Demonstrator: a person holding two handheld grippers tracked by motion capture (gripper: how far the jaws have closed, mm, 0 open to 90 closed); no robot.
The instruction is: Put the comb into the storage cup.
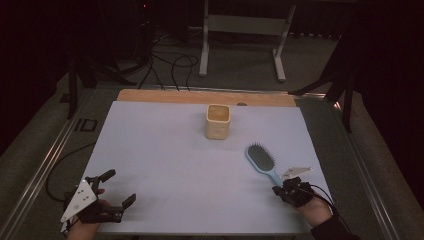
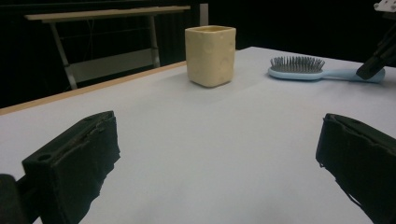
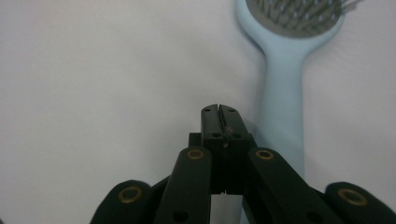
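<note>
Item one: pale blue hairbrush (image 1: pixel 263 162), lying bristles up on the white worktop (image 1: pixel 165 165), near its right edge and toward the near right corner. Its handle is pointing at that corner, its grey bristle pad is angling toward the middle.

Item two: my right gripper (image 1: pixel 291 189), which I am holding at the near right corner, just at the end of the brush handle. In the right gripper view its jaws are pressing flat against each other with nothing between them, and the handle (image 3: pixel 282 116) is running just beside them; I cannot tell whether they are touching it. From the left gripper view, its black tip (image 2: pixel 371 70) is sitting at the handle's end.

Item three: my left gripper (image 1: pixel 112 192), which I am holding low at the near left corner, jaws spreading wide and gripping nothing, well apart from the brush.

Item four: cream square cup (image 1: pixel 218 121), standing upright near the far edge, about midway along it, apart from the brush. In the left gripper view the cup (image 2: pixel 210 55) is standing left of the brush (image 2: pixel 299 69).
</note>
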